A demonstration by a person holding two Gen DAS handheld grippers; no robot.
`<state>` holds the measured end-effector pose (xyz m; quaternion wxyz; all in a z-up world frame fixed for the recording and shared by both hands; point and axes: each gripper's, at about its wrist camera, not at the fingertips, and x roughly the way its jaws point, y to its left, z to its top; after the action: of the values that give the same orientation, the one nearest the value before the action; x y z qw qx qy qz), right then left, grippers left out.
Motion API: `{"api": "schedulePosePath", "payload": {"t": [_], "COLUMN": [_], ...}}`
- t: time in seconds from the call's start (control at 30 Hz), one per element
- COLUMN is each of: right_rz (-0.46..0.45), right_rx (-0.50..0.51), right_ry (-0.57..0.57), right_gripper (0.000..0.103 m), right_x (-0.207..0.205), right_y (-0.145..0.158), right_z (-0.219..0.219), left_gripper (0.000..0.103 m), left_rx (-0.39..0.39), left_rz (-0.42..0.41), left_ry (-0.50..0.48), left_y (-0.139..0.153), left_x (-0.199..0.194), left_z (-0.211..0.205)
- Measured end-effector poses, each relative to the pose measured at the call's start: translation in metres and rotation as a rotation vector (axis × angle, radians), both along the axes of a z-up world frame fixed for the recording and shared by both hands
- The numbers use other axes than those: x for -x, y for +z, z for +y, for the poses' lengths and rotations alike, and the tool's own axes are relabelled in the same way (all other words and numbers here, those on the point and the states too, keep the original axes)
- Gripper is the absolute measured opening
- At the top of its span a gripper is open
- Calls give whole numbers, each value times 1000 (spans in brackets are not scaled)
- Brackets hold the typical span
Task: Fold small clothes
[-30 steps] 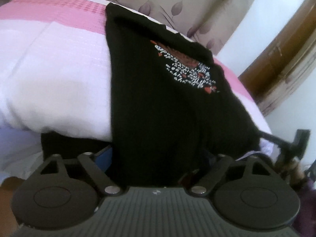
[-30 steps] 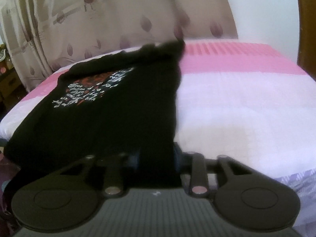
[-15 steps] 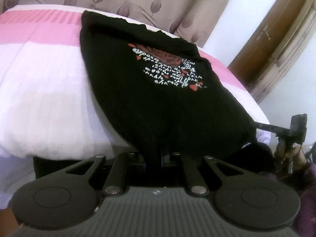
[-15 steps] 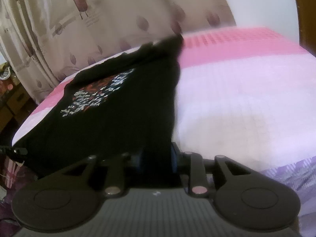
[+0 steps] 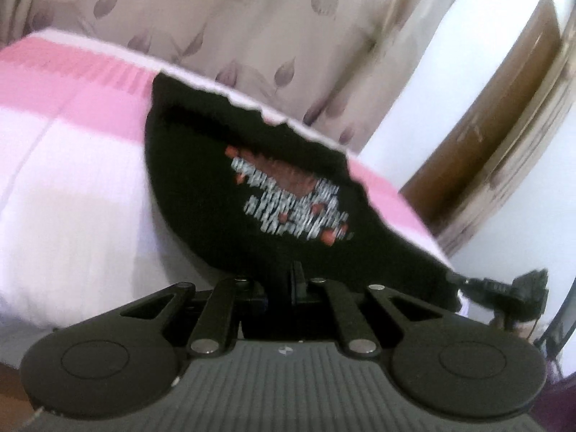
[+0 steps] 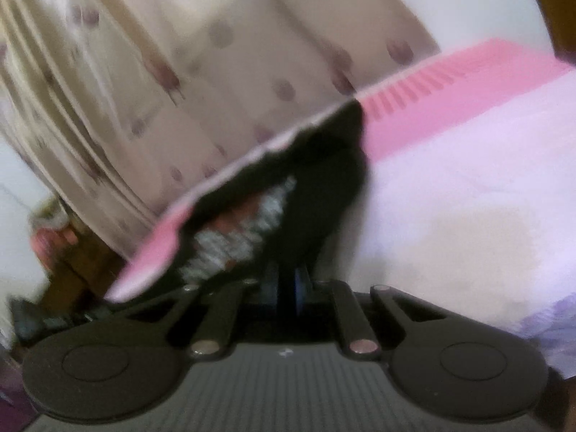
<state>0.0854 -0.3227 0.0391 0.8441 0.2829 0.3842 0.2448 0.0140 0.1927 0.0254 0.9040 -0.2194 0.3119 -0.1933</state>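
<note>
A small black shirt (image 5: pixel 216 194) with a white and red print lies on the pink and white bed (image 5: pixel 72 187). My left gripper (image 5: pixel 288 280) is shut on the shirt's near hem. My right gripper (image 6: pixel 291 280) is shut on the near hem of the same black shirt (image 6: pixel 324 194), at its other corner. Both hold the hem lifted above the bed's near edge, so the cloth bunches toward the far side. The right gripper also shows at the right edge of the left wrist view (image 5: pixel 504 288). Both views are blurred by motion.
A beige curtain (image 5: pixel 252 36) with a leaf pattern hangs behind the bed. A wooden door (image 5: pixel 486 136) stands at the right of the left wrist view. A wide bare stretch of the bed (image 6: pixel 468 187) lies beside the shirt.
Both grippers, still shut on the hem, have lifted and moved forward over the bed. The shirt looks shorter and more bunched. The left gripper closed on the hem about a second ago.
</note>
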Motion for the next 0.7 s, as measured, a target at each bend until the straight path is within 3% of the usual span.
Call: {"api": "schedulePosePath", "payload": {"t": [0.13,0.23,0.43,0.7], "right_rz": [-7,-9,-37,-31], "right_rx": [-154,-237,-274,-249], "right_ry": [-49,-83,-123,-163], "right_gripper": [8,8,8,8], "right_x": [-15,-31,-75,-175], "right_y": [10,14,22,9], "right_z": [-3,-3,2,14], "left_gripper": [9,8,8,8], "left_rx": [88,104,157,184], "left_rz": [-41,-68,-102,-161], "left_ry": [48,79,143,250], "left_y": [17,26,38,50], "left_x": [-8,-15,-44,-127], "left_z": [8,11,22,42]}}
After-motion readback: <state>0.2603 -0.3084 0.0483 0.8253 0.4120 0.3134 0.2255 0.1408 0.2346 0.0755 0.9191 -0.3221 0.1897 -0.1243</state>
